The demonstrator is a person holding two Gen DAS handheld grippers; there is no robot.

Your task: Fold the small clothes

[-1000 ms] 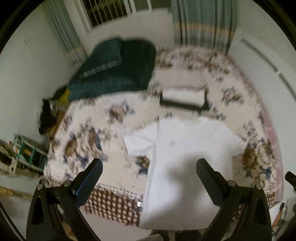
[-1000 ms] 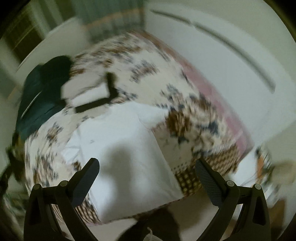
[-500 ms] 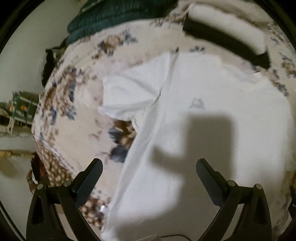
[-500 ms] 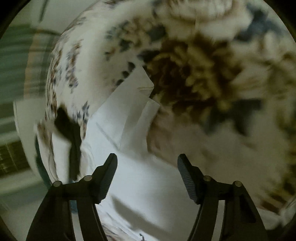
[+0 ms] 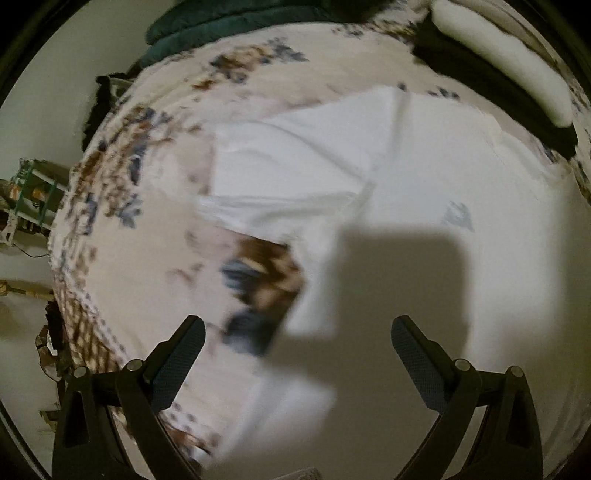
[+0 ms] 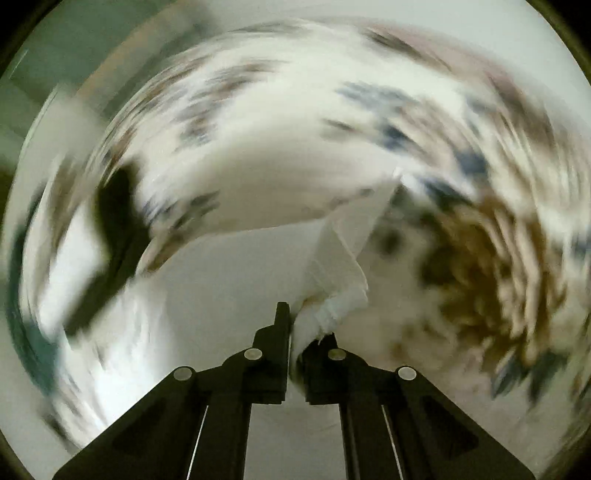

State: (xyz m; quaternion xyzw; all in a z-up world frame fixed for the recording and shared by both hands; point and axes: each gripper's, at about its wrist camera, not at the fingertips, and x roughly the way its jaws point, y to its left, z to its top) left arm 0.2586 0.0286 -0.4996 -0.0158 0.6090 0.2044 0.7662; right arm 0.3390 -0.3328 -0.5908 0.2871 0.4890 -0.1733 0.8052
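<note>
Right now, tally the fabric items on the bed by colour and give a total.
White: 2, the t-shirt and a folded white piece at the far edge
Black: 1, the black cloth under that folded piece
Dark green: 1, the blanket
Total: 4, all lying on the floral bedspread.

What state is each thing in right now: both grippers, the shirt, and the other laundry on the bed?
left gripper: jaws open, holding nothing, above the shirt.
right gripper: jaws shut on bunched sleeve fabric.
white T-shirt: spread flat, unfolded.
white-and-black bundle: folded.
dark green blanket: heaped.
</note>
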